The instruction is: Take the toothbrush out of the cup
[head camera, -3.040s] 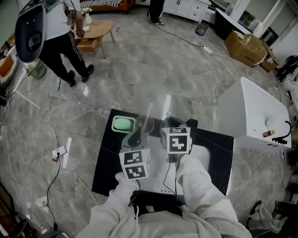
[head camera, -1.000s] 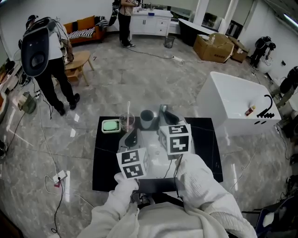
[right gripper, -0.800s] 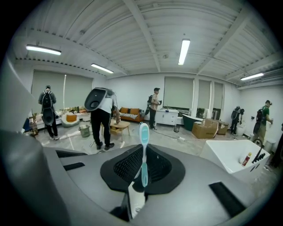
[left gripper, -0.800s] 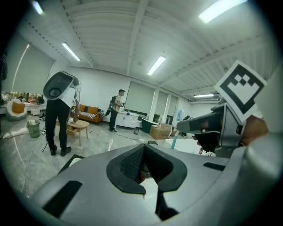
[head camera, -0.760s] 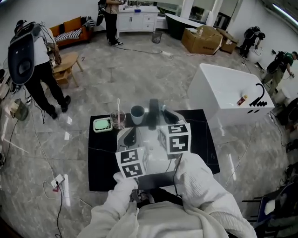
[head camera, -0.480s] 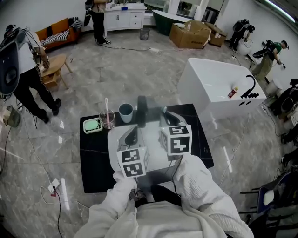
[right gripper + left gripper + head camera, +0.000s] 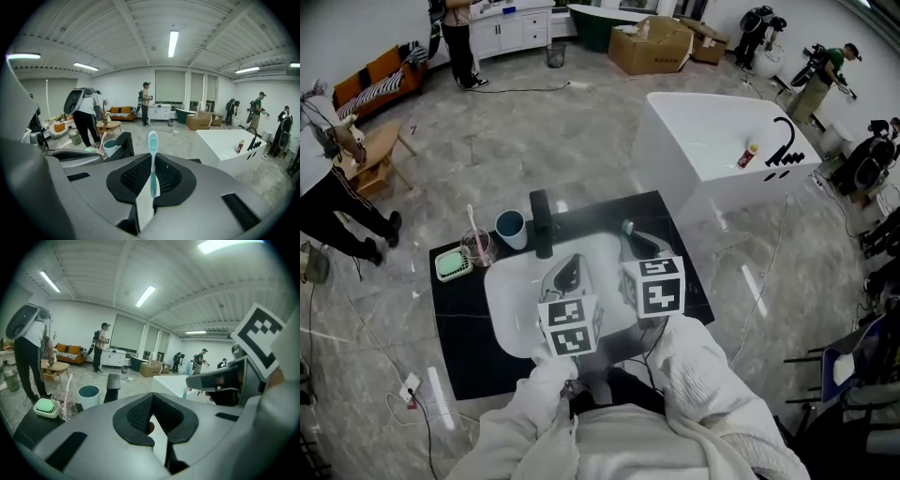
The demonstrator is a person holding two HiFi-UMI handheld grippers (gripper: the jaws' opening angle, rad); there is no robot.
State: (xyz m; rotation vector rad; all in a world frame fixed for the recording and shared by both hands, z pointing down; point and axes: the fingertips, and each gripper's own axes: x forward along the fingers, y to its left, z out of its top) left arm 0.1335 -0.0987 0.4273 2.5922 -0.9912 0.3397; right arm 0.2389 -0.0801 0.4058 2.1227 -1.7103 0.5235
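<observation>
Holds a teal toothbrush (image 7: pixel 152 161) in the right gripper (image 7: pixel 153 191), jaws pressed on the lower handle, bristle head pointing up clear of the jaw tips and well apart from both cups. Carries the left gripper (image 7: pixel 150 427) with jaws drawn together to a narrow slit; at the meeting point only a small brownish spot, too small to identify. Both grippers side by side above the white basin (image 7: pixel 511 300) set into the black counter (image 7: pixel 459 333), toward the counter's near edge, with the left marker cube (image 7: pixel 570 326) just beside the right marker cube (image 7: pixel 653 286). Along the counter's far edge, from the far left corner inward: a green soap dish (image 7: pixel 452 265), a clear cup (image 7: pixel 476 248) with a pink toothbrush (image 7: pixel 470 220) standing slightly tilted in it, a blue cup (image 7: pixel 511 228), then a black faucet (image 7: pixel 542 223) at the basin's far rim. Soap dish, clear cup and blue cup close together in a row; touching or apart, cannot tell. Beyond the counter's far right corner, a white bathtub (image 7: pixel 712 150) on the marble floor (image 7: pixel 562 122), with a small bottle (image 7: pixel 748 155) on its rim. Farther off, beyond the counter's left edge, a person in black trousers (image 7: pixel 342 202).
</observation>
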